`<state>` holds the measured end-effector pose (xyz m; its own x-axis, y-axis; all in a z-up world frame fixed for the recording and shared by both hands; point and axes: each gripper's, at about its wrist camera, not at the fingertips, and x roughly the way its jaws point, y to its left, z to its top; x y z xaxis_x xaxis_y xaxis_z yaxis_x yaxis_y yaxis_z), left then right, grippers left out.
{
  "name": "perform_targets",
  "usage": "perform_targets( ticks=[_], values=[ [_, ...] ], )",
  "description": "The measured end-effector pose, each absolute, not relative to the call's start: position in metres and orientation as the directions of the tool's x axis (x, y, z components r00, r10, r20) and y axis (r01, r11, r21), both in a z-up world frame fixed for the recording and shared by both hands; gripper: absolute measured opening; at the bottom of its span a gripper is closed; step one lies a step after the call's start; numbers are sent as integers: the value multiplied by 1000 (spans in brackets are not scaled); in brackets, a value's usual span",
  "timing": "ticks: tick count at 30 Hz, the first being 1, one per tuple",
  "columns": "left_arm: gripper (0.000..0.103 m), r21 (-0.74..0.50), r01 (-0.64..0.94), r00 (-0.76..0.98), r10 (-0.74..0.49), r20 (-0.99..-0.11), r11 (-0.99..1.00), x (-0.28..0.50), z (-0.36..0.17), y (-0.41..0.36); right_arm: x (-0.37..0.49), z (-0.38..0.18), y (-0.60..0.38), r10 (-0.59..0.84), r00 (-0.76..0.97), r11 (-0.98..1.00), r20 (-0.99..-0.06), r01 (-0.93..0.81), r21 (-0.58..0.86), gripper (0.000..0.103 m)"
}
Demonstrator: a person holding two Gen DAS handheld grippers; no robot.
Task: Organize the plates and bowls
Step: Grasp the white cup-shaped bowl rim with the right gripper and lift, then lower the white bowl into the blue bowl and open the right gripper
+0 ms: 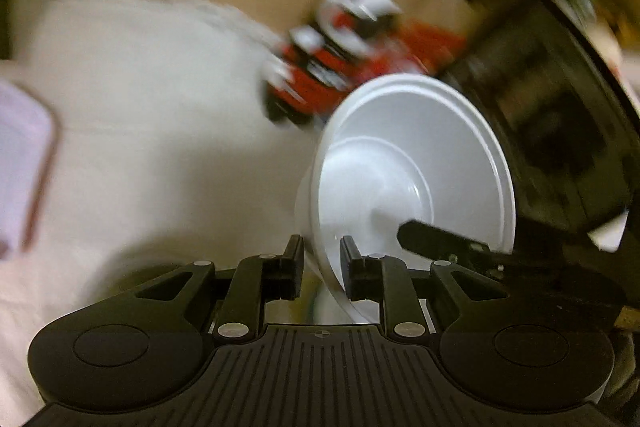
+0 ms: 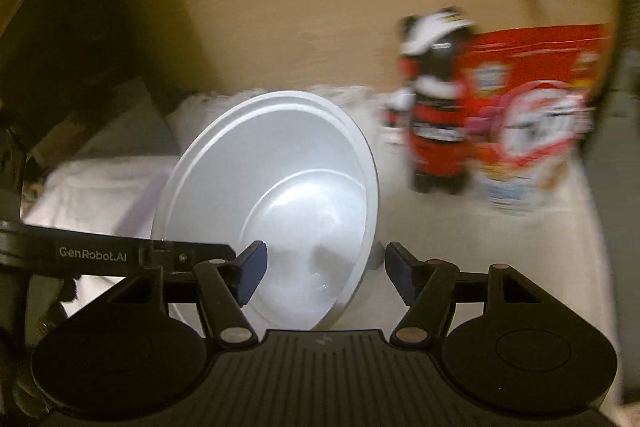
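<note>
A white bowl is held tilted on edge above the white-covered table. My left gripper is shut on the bowl's rim, one finger on each side of the wall. In the right wrist view the same bowl faces me, with the left gripper's finger reaching in from the left. My right gripper is open around the bowl's lower rim, with one finger in front of the bowl and the other to its right. The right gripper's finger shows inside the bowl in the left wrist view.
A red package and a dark bottle with a red label stand at the back of the table. A pink-edged tray lies at the left. A dark object sits right of the bowl. The views are motion-blurred.
</note>
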<state>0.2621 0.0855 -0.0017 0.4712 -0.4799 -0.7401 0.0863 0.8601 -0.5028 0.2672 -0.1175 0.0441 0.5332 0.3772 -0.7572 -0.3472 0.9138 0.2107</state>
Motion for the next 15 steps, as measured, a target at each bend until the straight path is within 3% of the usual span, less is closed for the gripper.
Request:
perform_targets(
  ticks=[8,12,15],
  values=[
    [22,-425,187,341,-465,-817,886,250,-32,18,235,12,-181,351,477,934,-806,-244,262,68],
    [29,-432,111,290,-445,-848,895,254,-67,25,244,-33,-185,264,418,962,-869,-182,205,75],
    [28,-439,75,328,-438,-837,895,248,-66,39,245,-40,-192,260,417,963,-871,-173,204,75]
  ],
)
